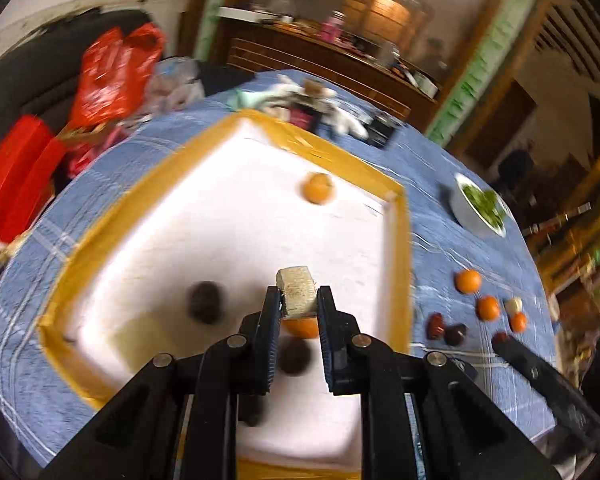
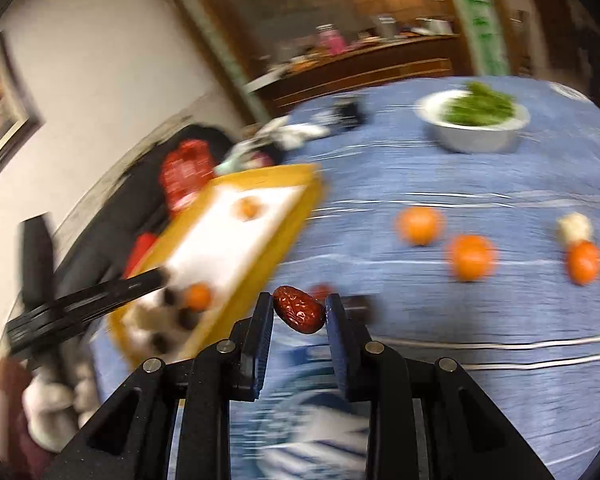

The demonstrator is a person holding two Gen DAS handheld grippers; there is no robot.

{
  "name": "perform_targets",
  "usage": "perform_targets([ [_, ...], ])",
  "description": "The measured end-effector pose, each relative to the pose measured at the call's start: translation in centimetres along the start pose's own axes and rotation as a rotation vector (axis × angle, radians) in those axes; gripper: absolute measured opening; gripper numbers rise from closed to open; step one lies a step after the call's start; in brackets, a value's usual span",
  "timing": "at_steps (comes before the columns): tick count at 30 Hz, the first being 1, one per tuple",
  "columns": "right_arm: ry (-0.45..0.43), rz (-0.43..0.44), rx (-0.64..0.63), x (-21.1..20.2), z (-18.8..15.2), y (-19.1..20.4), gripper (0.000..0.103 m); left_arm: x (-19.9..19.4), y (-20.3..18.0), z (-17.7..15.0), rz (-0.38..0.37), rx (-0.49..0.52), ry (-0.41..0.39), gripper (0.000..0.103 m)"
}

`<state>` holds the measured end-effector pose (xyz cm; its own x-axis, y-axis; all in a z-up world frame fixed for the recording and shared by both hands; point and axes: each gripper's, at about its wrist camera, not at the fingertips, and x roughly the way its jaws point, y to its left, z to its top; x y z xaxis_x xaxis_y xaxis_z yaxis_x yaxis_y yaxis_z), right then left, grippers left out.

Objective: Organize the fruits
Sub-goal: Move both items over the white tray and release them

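Over the tray (image 1: 400, 240), my left gripper (image 1: 299, 300) clamped on a pale block (image 1: 296, 294), above the cloth (image 2: 460, 340), my right gripper (image 2: 299, 312) pinching a date (image 2: 299, 309), oranges (image 2: 420, 224) beyond.

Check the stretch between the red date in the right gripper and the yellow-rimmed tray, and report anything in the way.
Nothing visible stands in the way. The right gripper is shut on the date, and only bare blue cloth lies between it and the tray. The left gripper is over the tray's near end with a pale chunk, so steer clear of it.
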<state>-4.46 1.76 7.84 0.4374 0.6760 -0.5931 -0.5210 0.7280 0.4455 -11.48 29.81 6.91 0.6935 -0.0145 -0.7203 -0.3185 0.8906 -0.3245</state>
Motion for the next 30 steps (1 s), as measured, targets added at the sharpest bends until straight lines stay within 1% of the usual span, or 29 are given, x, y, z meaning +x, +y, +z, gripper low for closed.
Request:
perform_targets([
  [2,0.03,0.056,-0.038,1.1,0.1,3.0,0.03,-0.7,1.5,0.1,-0.001,-0.028,-0.016,0.017],
  [5,0.084,0.12,-0.064,3.4,0.0,6.2,0.03,-1.4,3.0,0.0,-0.009,-0.06,-0.027,0.017],
  [9,0.144,0.138,-0.068,6.3,-0.6,8.3,0.03,-1.8,4.5,0.0,-0.027,-0.085,-0.03,0.018],
  [10,0.159,0.15,-0.063,6.9,-0.7,8.6,0.031,-1.8,4.8,0.0,-0.032,-0.091,-0.028,0.02],
  [11,0.175,0.162,-0.057,7.5,-0.8,8.8,0.031,-1.8,5.1,0.0,-0.038,-0.097,-0.027,0.028],
  [12,0.184,0.171,-0.053,7.9,-0.9,9.0,0.031,-1.8,5.3,0.0,-0.041,-0.104,-0.027,0.043],
  [14,0.19,0.17,-0.041,8.3,-0.9,9.0,0.036,-2.1,5.5,-0.1,-0.047,-0.114,-0.035,0.06],
  [15,0.185,0.164,-0.029,8.4,-0.8,8.9,0.041,-2.3,5.6,-0.1,-0.051,-0.115,-0.041,0.061],
  [19,0.154,0.135,-0.011,7.8,-0.3,8.4,0.042,-2.8,5.7,0.0,-0.076,-0.12,-0.043,0.065],
  [21,0.134,0.101,0.007,7.2,-0.3,7.8,0.042,-3.2,5.8,0.0,-0.085,-0.131,-0.049,0.067],
  [24,0.134,0.045,0.016,6.5,-0.7,7.3,0.042,-3.8,5.9,0.0,-0.089,-0.14,-0.06,0.072],
  [25,0.14,0.029,0.019,6.4,-1.1,7.1,0.042,-4.0,5.8,0.0,-0.087,-0.142,-0.066,0.073],
  [27,0.145,0.022,0.029,6.2,-1.7,6.7,0.042,-4.5,5.6,0.0,-0.066,-0.141,-0.076,0.08],
  [29,0.145,0.021,0.035,5.8,-2.2,6.5,0.042,-4.9,5.1,0.0,-0.046,-0.135,-0.082,0.083],
  [30,0.144,0.02,0.038,5.6,-2.4,6.4,0.042,-5.1,4.9,-0.1,-0.049,-0.129,-0.086,0.084],
])
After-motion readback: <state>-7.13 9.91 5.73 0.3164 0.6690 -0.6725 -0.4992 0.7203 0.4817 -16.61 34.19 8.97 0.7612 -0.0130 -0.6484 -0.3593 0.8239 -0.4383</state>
